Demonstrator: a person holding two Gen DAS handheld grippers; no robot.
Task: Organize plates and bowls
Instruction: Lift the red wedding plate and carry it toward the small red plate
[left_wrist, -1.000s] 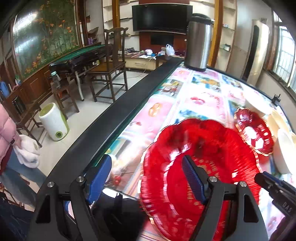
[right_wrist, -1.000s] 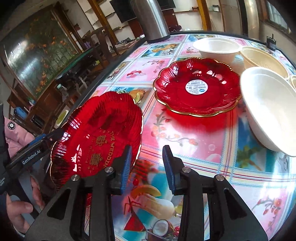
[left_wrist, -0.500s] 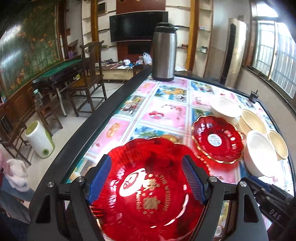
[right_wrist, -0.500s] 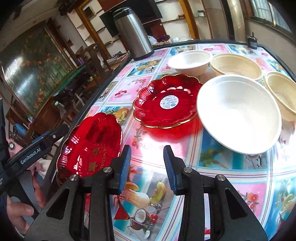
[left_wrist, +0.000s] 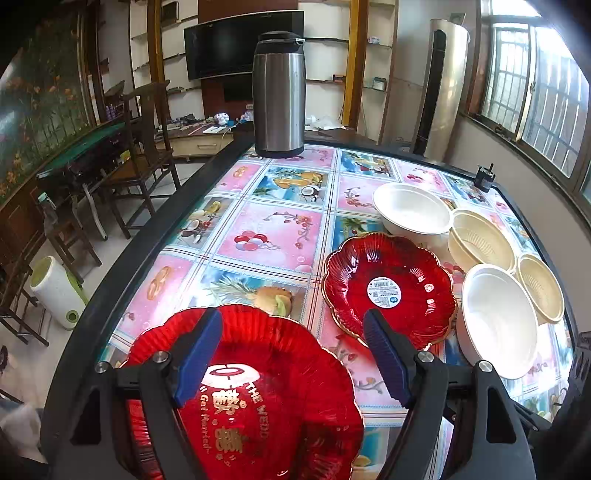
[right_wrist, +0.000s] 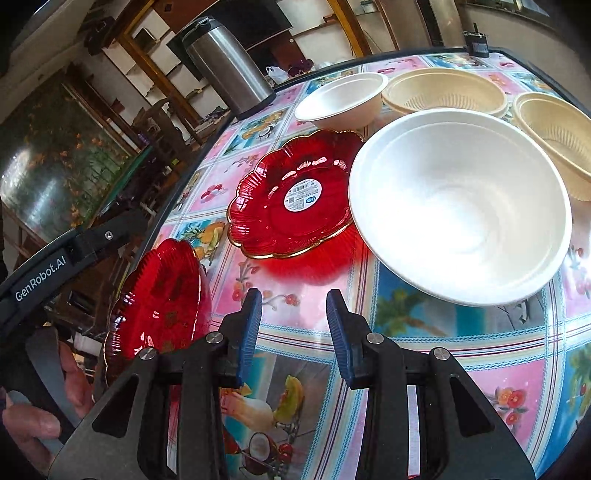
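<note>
Fruit-patterned oilcloth covers the table (left_wrist: 280, 236) in the left wrist view, a steel flask (left_wrist: 279, 96) at its far edge. The left gripper (left_wrist: 291, 354) stands wide over a lettered red plate (left_wrist: 258, 398); whether its blue pads press the plate cannot be told. Beyond lie a second red plate (left_wrist: 388, 291), two white bowls and two cream baskets.

From the right wrist, the right gripper (right_wrist: 293, 332) hangs partly parted and empty above the cloth. The lettered plate (right_wrist: 162, 299) appears tilted at the table's edge beside the person's hand (right_wrist: 40, 417). Thin, glossy and likely light, it looks slippery and brittle; the fluted rim seems the best place to pinch.
</note>
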